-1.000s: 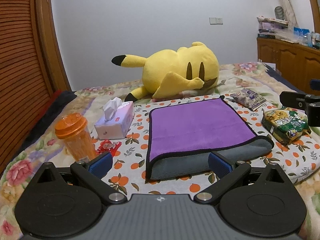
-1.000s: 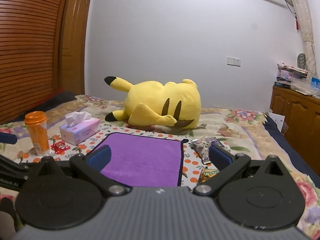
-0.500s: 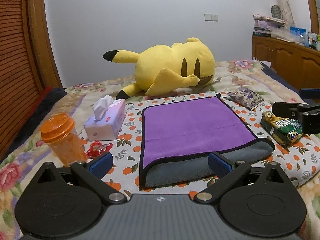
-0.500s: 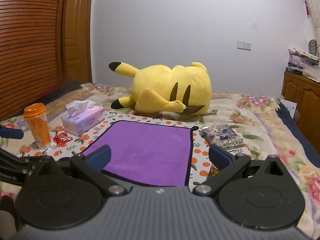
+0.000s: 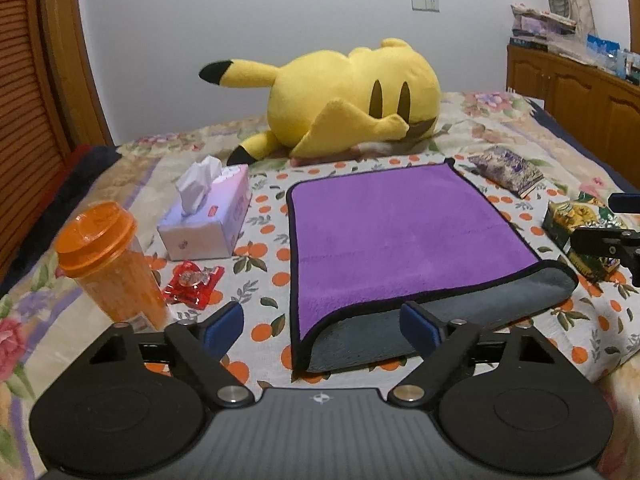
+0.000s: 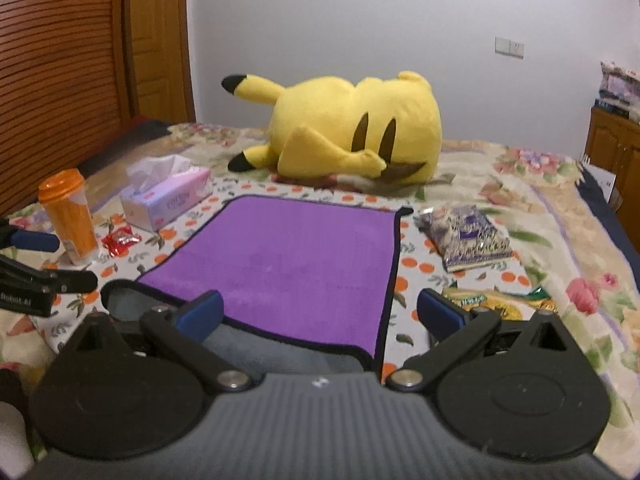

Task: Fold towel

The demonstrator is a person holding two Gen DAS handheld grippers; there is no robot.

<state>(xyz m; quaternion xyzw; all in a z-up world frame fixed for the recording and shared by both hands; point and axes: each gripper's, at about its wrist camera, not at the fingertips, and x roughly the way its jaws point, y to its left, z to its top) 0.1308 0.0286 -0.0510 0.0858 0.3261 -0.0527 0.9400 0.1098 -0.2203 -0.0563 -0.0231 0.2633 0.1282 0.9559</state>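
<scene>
Plush purple towel point(image 5: 400, 236) folded flat, grey fleece underside, black piping, left tongs point(image 5: 322, 322) and right tongs point(image 6: 320, 310) both wide, empty

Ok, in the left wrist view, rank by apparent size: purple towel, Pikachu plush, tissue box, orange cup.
1. purple towel
2. Pikachu plush, though it lies farther back
3. and 4. tissue box and orange cup look about alike; the cup is nearer, so no ranking.
</scene>
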